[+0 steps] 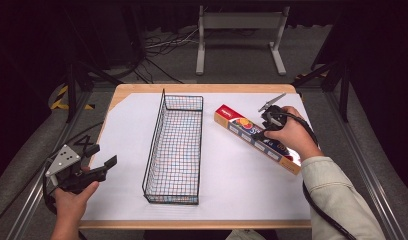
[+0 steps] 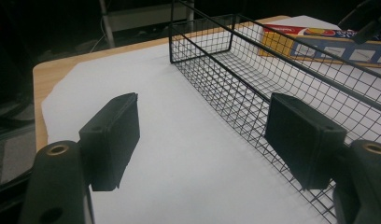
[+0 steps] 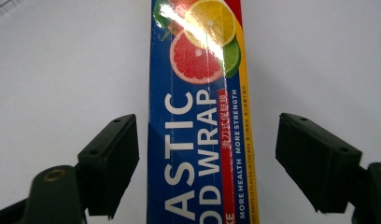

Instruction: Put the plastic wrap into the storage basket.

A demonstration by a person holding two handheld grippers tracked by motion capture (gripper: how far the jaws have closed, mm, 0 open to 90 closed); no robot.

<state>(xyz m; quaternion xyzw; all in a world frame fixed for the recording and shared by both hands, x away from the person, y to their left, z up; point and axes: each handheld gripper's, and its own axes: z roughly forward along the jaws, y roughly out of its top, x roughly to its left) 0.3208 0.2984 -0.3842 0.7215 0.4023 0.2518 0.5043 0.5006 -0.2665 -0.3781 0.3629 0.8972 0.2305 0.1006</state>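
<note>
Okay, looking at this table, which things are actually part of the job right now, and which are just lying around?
In the job:
plastic wrap box, between the right gripper's open jaws
wire basket, likely its destination

Lying about:
left gripper, idle and open
white sheet
grey stand on the floor beyond the table

Left claw (image 1: 103,156): low at the near left of the high view, held in the left hand (image 1: 74,197), forearm entering from the bottom edge. Grey plate on top, body tilted, jaws pointing right and slightly away. Left gripper view: both pads (image 2: 111,137) wide apart, gap between them bare.

Right claw (image 3: 207,163): right hand (image 1: 292,135) wraps the body, wrist bent, claw aimed down and to the left. Pale sleeve (image 1: 337,200) runs in from the lower right, cable trailing under the forearm. Jaws spread, pads not pressing anything.
</note>
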